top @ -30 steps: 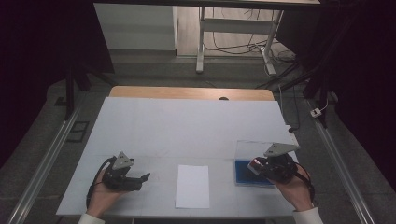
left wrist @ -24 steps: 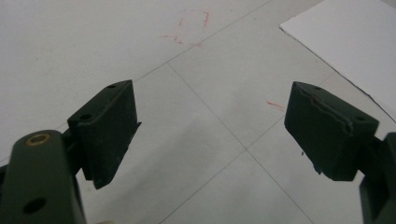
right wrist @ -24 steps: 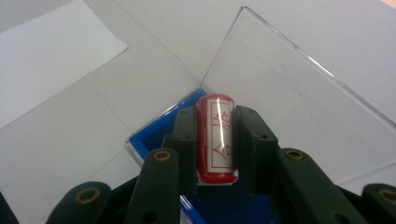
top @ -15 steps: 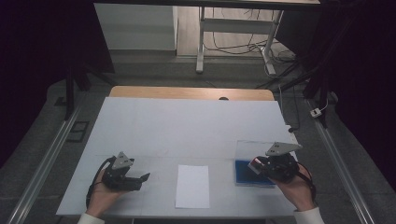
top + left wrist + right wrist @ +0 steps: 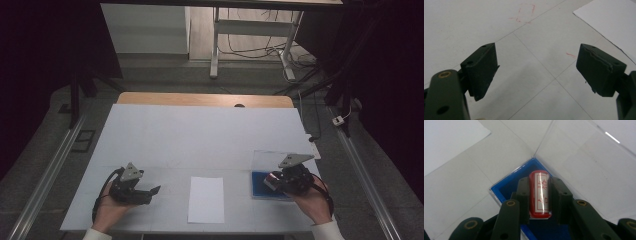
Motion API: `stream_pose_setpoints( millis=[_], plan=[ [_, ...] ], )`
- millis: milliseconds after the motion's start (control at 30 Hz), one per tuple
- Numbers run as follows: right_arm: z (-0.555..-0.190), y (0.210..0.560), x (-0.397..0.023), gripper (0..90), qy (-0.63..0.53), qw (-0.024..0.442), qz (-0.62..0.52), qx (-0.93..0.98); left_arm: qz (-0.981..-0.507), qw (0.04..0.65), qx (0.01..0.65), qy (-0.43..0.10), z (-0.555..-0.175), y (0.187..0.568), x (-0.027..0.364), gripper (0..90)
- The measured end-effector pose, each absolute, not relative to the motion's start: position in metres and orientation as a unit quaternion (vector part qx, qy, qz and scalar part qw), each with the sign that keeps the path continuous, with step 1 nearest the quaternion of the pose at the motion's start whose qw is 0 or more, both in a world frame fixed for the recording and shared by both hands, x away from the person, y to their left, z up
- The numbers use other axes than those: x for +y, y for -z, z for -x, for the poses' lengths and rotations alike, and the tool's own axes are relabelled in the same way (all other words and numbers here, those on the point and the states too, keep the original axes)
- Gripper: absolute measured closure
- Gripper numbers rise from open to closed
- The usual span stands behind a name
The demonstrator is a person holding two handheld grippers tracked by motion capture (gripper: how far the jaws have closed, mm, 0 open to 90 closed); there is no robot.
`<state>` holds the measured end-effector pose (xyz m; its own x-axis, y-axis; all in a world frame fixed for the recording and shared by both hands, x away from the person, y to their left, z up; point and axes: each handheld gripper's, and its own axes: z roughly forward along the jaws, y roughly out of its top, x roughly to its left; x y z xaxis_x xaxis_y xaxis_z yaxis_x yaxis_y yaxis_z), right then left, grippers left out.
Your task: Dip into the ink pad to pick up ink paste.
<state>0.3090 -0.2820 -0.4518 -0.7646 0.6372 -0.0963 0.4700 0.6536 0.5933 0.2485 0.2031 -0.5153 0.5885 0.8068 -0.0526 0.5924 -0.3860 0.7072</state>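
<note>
Right claw (image 5: 539,197) grips red stamp (image 5: 539,195) over blue pad (image 5: 506,187).

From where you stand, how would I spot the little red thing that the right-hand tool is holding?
Start at the white table and go to its near right corner, where a clear box with a blue pad lies open. Just above the pad, the right gripper clamps a small red cylinder stamp. It alone is red, with red characters on a white label; the paper sheet nearby is plain white.
</note>
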Motion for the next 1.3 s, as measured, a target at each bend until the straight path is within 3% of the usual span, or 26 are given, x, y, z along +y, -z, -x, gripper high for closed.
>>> stream_pose_setpoints(
  millis=[1300],
  plan=[
    [-0.314,0.469,-0.274,71.0,-0.245,0.147,-0.309,0.907,-0.819,0.354,0.426,-0.147,-0.248,0.514,0.203,18.0]
  ],
)
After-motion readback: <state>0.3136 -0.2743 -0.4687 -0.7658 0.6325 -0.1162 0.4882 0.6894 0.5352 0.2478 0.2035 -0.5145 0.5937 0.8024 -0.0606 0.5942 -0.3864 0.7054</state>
